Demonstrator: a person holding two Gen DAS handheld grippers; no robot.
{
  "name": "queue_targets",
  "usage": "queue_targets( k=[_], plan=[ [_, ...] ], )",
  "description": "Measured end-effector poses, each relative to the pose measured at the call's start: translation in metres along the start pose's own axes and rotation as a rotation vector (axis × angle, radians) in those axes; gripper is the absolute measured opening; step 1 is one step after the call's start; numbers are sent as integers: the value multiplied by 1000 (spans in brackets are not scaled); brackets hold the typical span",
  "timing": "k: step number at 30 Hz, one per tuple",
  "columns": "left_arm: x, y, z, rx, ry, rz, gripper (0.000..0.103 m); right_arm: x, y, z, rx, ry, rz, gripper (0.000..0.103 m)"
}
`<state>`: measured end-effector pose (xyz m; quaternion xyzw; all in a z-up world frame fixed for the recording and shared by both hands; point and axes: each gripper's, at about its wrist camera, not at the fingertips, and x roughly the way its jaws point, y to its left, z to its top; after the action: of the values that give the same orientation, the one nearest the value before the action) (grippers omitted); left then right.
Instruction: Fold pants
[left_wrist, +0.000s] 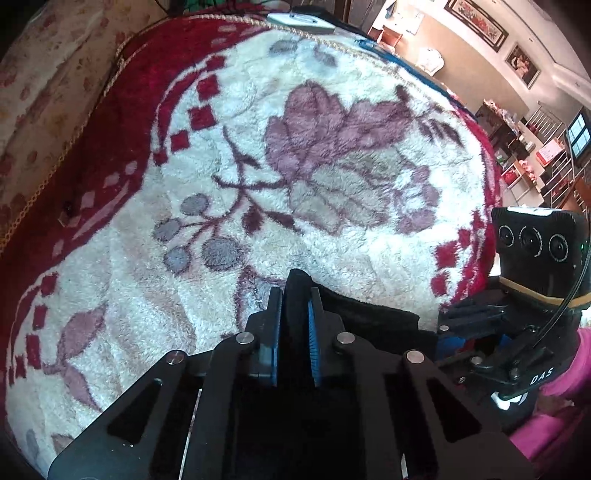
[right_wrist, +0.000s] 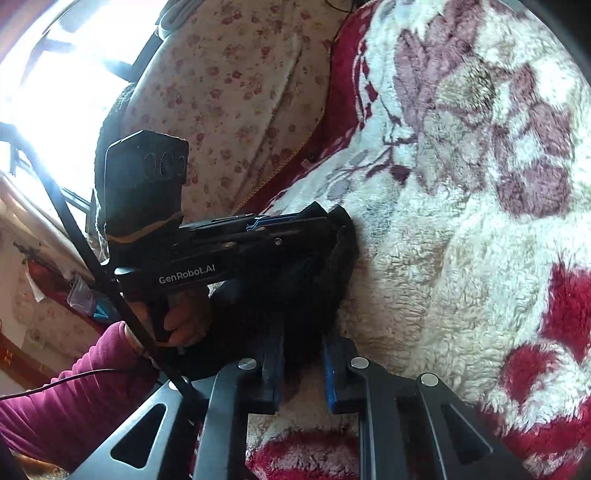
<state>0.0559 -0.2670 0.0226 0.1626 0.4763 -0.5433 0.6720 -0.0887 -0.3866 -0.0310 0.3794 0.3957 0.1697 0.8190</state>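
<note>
Black pants (left_wrist: 369, 317) lie bunched at the near edge of a fluffy white blanket (left_wrist: 332, 166) with purple flowers and a red border. My left gripper (left_wrist: 295, 291) is shut on a fold of the black fabric, which sticks up between its blue pads. Just to its right, my right gripper (left_wrist: 445, 317) meets the other end of the bundle. In the right wrist view the pants (right_wrist: 295, 280) run from my right gripper (right_wrist: 303, 338), shut on the cloth, to the left gripper (right_wrist: 332, 219) beside it. Most of the garment is hidden under the tools.
The blanket (right_wrist: 461, 221) covers a sofa with a pale floral cover (right_wrist: 240, 92). A hand (right_wrist: 184, 321) in a maroon sleeve (right_wrist: 74, 387) holds the left tool. A white flat device (left_wrist: 299, 22) lies at the blanket's far edge. Shelves (left_wrist: 535, 158) stand at the far right.
</note>
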Motion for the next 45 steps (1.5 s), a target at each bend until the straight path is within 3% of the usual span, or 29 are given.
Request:
queue_targets(
  k=[16,23,30,37,45],
  plan=[
    [-92,-11,-16,-45,-178,17,10,-1,72,9,-155,-31,128,14],
    [-146,-4,-49,-97,-252,67,10,15,122,7,-250,10,200,11],
    [-181,10,-94,-184,-300,99,10,45,163,0,-354,70,198,10],
    [-159,15,-107,-246,-273,78,10,52,151,-11,-359,102,112,10],
    [-141,23,-89,-300,-253,36,10,16,98,6,-226,12,10,10]
  ],
)
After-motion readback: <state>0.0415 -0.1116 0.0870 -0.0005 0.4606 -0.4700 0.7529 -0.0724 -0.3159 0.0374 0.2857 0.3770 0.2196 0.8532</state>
